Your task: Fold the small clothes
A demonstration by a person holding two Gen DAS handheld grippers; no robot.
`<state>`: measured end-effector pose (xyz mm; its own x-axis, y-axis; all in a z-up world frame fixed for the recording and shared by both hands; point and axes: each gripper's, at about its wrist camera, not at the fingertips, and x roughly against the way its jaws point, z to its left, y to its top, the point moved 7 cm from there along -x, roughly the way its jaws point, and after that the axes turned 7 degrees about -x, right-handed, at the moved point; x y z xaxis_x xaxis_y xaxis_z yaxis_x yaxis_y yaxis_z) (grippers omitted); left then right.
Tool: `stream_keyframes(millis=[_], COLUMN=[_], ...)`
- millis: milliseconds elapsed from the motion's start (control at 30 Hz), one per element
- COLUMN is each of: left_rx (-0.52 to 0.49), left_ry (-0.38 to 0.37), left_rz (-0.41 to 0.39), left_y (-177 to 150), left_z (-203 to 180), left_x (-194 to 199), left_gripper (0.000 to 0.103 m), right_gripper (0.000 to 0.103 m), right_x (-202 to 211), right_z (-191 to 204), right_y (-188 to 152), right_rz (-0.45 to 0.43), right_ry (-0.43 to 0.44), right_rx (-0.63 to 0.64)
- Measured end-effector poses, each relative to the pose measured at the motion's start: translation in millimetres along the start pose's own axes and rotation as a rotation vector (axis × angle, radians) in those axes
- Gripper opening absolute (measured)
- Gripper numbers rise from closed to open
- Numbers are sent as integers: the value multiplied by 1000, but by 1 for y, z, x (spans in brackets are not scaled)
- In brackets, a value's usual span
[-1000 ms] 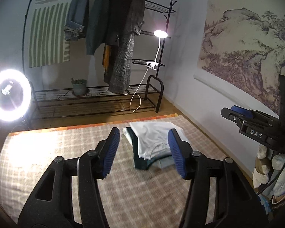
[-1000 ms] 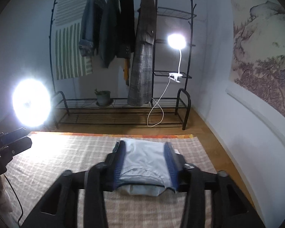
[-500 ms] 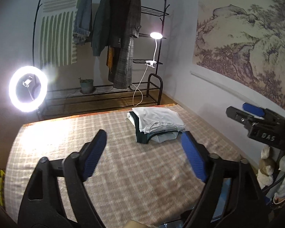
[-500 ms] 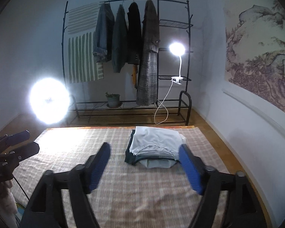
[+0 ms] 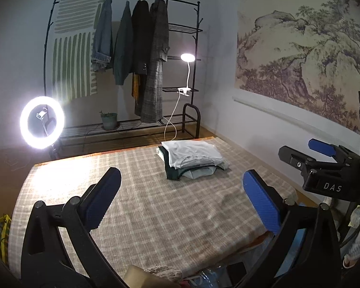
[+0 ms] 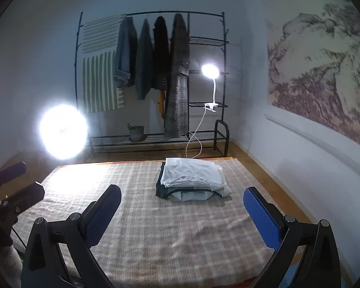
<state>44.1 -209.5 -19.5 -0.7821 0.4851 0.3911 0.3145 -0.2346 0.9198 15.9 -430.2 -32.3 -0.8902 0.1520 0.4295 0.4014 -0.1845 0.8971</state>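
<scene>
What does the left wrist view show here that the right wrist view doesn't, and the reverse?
Only the left wrist view shows the right gripper at its right edge and clutter below the table's near edge. Only the right wrist view shows the left gripper at its left edge. Both show the stack of folded clothes on the checked tablecloth, the clothes rack and ring light.
</scene>
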Motion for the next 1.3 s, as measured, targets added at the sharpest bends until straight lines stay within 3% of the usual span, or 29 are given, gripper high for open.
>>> stream_keyframes(millis=[300, 567, 1300], left_rx=[-12, 26, 12], left_ry=[-9, 1, -2], left_rz=[-6, 7, 9], left_y=[-7, -10, -12], left_z=[-11, -6, -10], left_x=[3, 0, 0], left_gripper=[103, 103, 103], right_gripper=[103, 103, 103], right_x=[14, 7, 2], right_z=[-15, -10, -7], right_y=[-12, -14, -23], right_rz=[-5, 3, 15], right_ry=[-45, -33, -2], right_rx=[-24, -18, -25])
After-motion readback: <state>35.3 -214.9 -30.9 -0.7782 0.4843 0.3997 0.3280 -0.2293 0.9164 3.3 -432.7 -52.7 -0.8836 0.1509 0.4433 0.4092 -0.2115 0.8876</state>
